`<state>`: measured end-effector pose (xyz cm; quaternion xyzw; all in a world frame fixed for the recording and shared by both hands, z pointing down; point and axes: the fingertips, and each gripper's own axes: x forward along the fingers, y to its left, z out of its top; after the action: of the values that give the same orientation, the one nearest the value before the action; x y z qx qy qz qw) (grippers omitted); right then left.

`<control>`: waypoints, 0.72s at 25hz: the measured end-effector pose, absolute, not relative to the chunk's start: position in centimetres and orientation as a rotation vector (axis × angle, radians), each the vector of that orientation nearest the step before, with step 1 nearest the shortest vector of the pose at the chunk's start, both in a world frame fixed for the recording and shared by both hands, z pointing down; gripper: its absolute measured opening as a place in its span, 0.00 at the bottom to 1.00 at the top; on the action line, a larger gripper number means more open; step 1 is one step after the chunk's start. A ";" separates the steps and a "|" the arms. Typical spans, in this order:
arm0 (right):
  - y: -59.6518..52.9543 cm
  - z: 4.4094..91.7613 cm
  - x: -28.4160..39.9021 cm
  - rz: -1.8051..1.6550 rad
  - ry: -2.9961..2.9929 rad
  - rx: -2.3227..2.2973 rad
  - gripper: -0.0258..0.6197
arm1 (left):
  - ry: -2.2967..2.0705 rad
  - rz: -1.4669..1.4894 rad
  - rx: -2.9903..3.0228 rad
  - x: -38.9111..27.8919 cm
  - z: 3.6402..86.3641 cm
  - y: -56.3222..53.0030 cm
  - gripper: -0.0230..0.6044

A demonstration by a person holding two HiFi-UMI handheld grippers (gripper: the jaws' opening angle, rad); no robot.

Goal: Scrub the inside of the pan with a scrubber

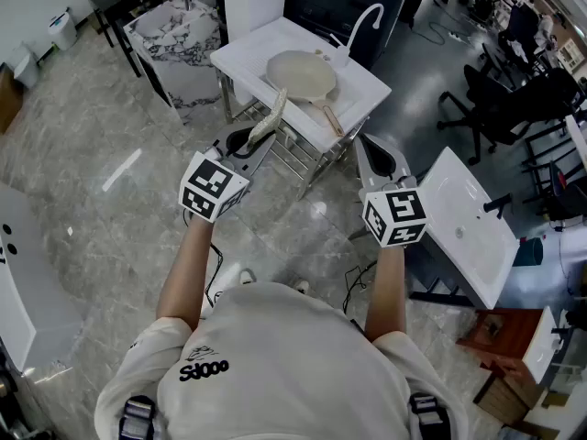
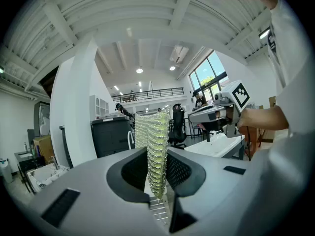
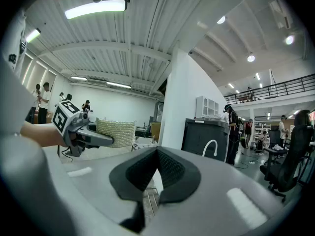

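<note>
My left gripper (image 2: 158,155) has its jaws pinched on the scrubber (image 2: 154,132), a flat, knobbly, pale yellow-green pad standing on edge between the ribbed pads (image 2: 180,173) and sticking out well past the tips. My right gripper (image 3: 156,154) has its jaws drawn together at the tips, with nothing between them.

In the head view I hold both grippers out in front of me, well apart, the left one (image 1: 240,150) tilting the scrubber (image 1: 269,117) up toward the near edge of a white sink unit (image 1: 248,51). The right one (image 1: 379,159) hangs just off that unit's near right corner.

The pan (image 1: 300,74), pale beige and round, lies on the unit with its wooden handle (image 1: 330,117) pointing back toward my right gripper. I think it sits in a shallow basin, though the angle makes that hard to judge. A curved white faucet (image 1: 366,16) rises behind it. The scrubber is near the pan but apart from it.
</note>
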<state>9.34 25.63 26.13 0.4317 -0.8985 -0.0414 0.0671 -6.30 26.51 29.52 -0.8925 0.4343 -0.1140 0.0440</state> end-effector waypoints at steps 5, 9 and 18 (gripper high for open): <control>25.5 26.3 9.5 -0.118 -2.715 1.305 0.05 | 1.329 -0.351 -2.728 -6.2 29.8 26.4 0.14; 25.4 26.0 9.2 -0.089 -2.760 1.329 0.05 | 1.332 -0.352 -2.734 -6.7 30.0 26.3 0.14; 25.9 27.0 6.8 0.002 -2.772 1.331 0.05 | 1.325 -0.369 -2.743 -9.4 30.8 26.7 0.14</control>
<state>6.75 25.89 27.00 0.4327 -0.9009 0.0007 0.0334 -9.39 26.75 30.78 -0.8933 0.4315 -0.1202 0.0367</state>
